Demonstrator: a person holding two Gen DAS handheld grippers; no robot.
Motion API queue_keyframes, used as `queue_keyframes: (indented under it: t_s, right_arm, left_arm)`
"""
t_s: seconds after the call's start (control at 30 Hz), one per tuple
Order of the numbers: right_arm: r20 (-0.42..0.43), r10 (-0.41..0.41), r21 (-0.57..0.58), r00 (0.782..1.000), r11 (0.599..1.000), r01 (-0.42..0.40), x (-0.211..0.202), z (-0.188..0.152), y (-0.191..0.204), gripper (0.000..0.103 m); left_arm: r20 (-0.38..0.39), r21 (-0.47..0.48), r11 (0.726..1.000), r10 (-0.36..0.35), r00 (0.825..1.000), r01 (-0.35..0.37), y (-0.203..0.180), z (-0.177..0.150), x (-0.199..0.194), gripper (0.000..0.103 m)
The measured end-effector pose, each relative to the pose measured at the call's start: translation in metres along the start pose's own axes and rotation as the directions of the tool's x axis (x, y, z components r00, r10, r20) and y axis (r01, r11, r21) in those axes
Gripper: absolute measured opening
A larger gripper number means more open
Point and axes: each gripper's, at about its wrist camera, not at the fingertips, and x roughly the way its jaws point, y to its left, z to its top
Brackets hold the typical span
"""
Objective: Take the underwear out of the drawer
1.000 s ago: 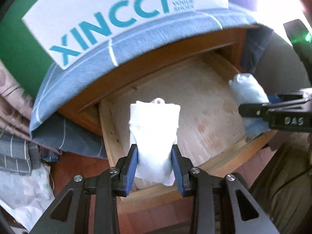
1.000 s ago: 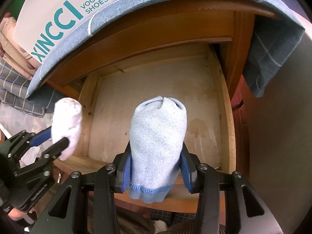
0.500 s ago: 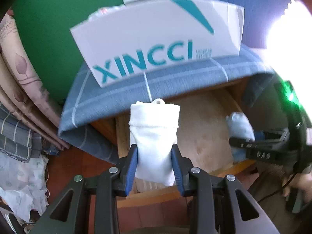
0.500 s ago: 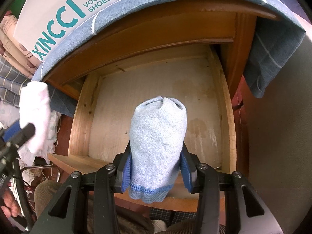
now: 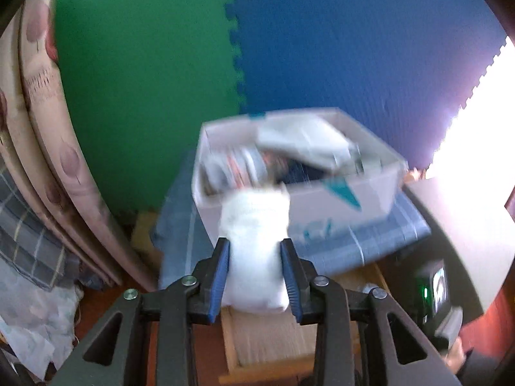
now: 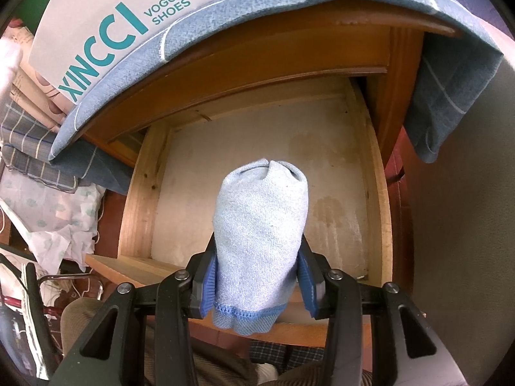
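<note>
My left gripper (image 5: 254, 284) is closing on the soft white roll (image 5: 254, 254) at its middle, my right gripper (image 6: 257, 276) clenches the light blue roll (image 6: 260, 231) (drawer (image 6: 375, 199) at 12 o'clock).

Pale knitted cloth roll (image 6: 260, 241), matt raw-wood drawer (image 6: 138, 199), smooth cardboard box (image 6: 106, 13).

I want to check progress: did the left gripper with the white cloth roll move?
Yes. The left gripper, holding the white cloth roll, rose from the wooden drawer toward the white cardboard box.
</note>
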Motion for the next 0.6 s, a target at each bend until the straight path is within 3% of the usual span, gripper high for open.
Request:
queue_keyframes:
  t_s: [0.03,0.1,0.2,0.23,0.27,0.37,0.43,0.53,0.6]
  right_arm:
    - [0.001,0.001,0.001,1.0,1.0,-0.001,0.0,0.0,0.0,0.041]
    - [0.001,0.005,0.004,1.0,1.0,-0.005,0.0,0.0,0.0,0.041]
    - [0.002,0.008,0.005,1.0,1.0,-0.008,-0.001,0.001,-0.001,0.041]
    - [0.002,0.01,0.006,1.0,1.0,-0.01,-0.001,0.001,-0.001,0.041]
    - [0.004,0.01,0.006,1.0,1.0,-0.01,-0.001,0.001,-0.001,0.041]
    - [0.0,0.01,0.008,1.0,1.0,-0.01,-0.002,0.001,0.0,0.041]
    - [0.008,0.012,-0.012,1.0,1.0,-0.012,-0.004,0.0,0.002,0.041]
    - [0.005,0.027,0.001,1.0,1.0,-0.027,-0.002,0.002,-0.001,0.041]
    - [-0.003,0.039,0.025,0.999,0.999,-0.039,0.0,0.003,-0.005,0.041]
  left_arm:
    - [0.01,-0.005,1.0,0.004,1.0,-0.004,0.004,0.013,0.0,0.03]
    - [0.024,-0.014,1.0,0.004,1.0,-0.004,0.01,0.03,0.002,0.017]
    - [0.035,-0.034,0.999,0.012,0.999,-0.011,0.018,0.056,0.015,0.016]
    - [0.032,-0.042,0.999,0.002,0.999,0.0,0.019,0.061,0.026,0.014]
    - [-0.014,-0.054,0.998,-0.029,0.999,0.028,0.022,0.062,0.042,0.006]
    - [-0.048,-0.145,0.987,-0.079,0.996,0.072,0.033,0.044,0.055,0.004]
    - [-0.05,-0.124,0.988,-0.097,0.994,0.09,0.03,0.021,0.051,0.004]
    - [-0.136,-0.041,0.99,-0.136,0.981,0.132,0.02,-0.014,0.052,0.011]
    - [-0.231,0.047,0.981,-0.174,0.957,0.19,0.009,-0.047,0.06,0.039]
